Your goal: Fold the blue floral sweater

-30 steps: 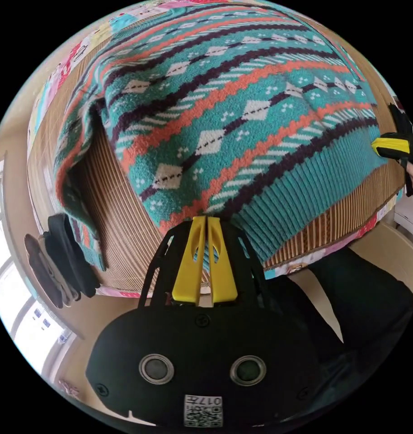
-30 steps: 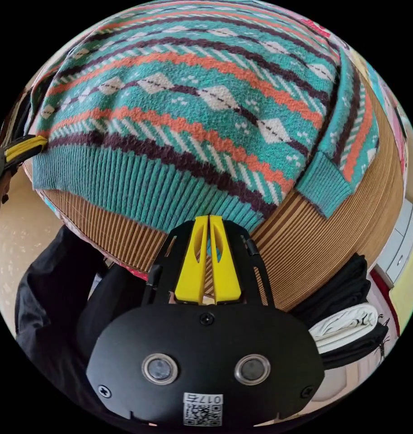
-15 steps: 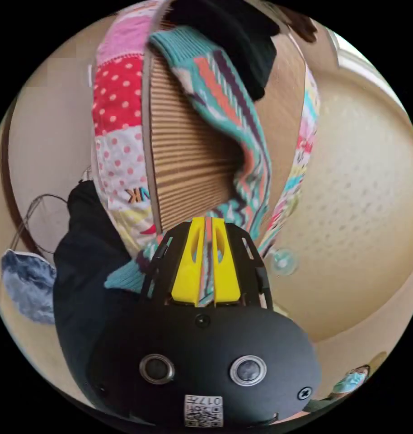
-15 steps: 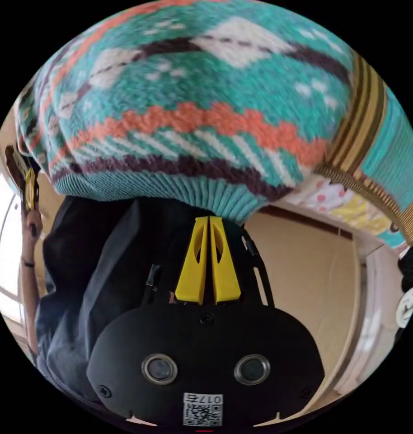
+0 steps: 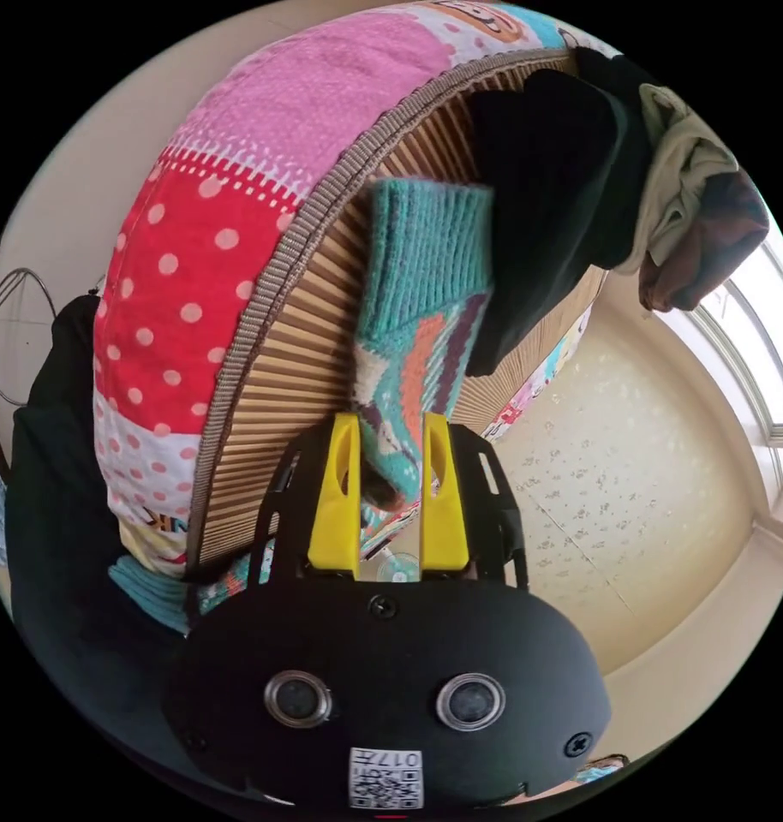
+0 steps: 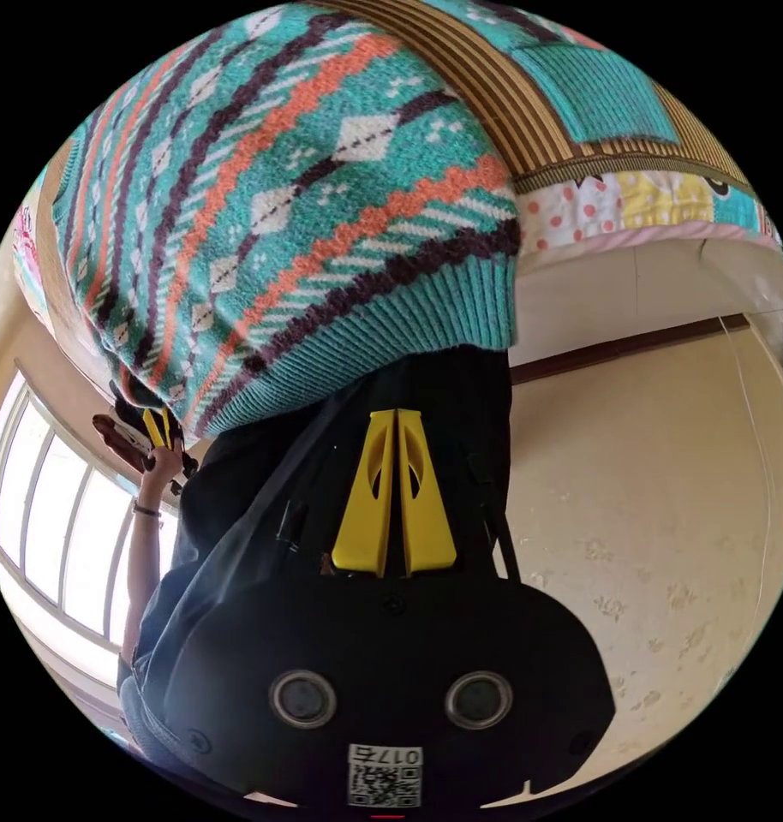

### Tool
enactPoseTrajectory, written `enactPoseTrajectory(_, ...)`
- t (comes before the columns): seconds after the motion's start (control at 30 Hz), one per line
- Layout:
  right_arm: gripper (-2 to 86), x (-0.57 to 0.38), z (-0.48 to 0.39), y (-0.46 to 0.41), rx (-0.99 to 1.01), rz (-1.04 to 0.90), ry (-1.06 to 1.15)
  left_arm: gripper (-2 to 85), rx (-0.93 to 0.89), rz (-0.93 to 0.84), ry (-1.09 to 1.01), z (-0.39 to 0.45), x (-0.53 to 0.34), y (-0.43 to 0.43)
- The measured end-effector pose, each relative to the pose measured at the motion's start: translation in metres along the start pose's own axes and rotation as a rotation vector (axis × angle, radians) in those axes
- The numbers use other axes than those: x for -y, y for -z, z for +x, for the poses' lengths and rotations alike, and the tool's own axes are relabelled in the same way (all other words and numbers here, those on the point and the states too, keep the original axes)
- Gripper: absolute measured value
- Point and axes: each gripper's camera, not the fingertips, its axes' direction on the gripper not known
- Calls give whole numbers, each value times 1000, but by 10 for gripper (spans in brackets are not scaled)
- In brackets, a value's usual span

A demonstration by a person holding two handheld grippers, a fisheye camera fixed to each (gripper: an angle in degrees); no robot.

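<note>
Lying over one slatted bamboo mat, the single sweater shows one ribbed teal cuff in the left gripper view and one ribbed hem in the right gripper view. The left gripper has its two yellow jaws spread, with knit between them but not pinched. The right gripper has its two jaws pressed together on nothing, just off the hem. One dark garment pile sits on the mat beside the cuff; one patchwork quilt borders the mat.
</note>
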Motion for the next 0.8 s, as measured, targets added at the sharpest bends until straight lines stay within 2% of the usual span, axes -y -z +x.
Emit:
enactPoseTrajectory(0.13, 2, -28, -13, 8, -20, 48, -6, 40, -172, -88, -197, 50, -5, -11)
enactPoseTrajectory(0.23, 2, -48, -2, 7, 46, 68, -65, 38, -73, -214, -550, 130, -45, -26)
enactPoseTrajectory(0.3, 2, -56, 10, 5, 102, 74, -107, 39, -9, -316, -885, 185, -119, -59)
enactPoseTrajectory(0.4, 1, -63, 32, 2, 231, 79, -182, 44, -35, -477, -1173, 203, -233, -113)
enactPoseTrajectory(0.43, 1, -63, 40, 5, 283, 89, -203, 45, -33, -517, -1212, 200, -256, -125)
enactPoseTrajectory(0.53, 2, -65, 55, 21, 421, 150, -226, 56, 88, -675, -1353, 150, -354, -179)
enactPoseTrajectory(0.6, 3, -64, 63, 32, 507, 193, -222, 76, 318, -817, -1440, 76, -407, -216)
enactPoseTrajectory(0.63, 3, -63, 68, 38, 563, 212, -209, 81, 379, -859, -1454, 53, -415, -224)
enactPoseTrajectory(0.7, 5, -59, 75, 46, 625, 222, -171, 85, 677, -972, -1475, -42, -425, -242)
enactPoseTrajectory(0.8, 10, -52, 93, 57, 664, 201, -89, 82, 967, -953, -1367, -137, -393, -227)
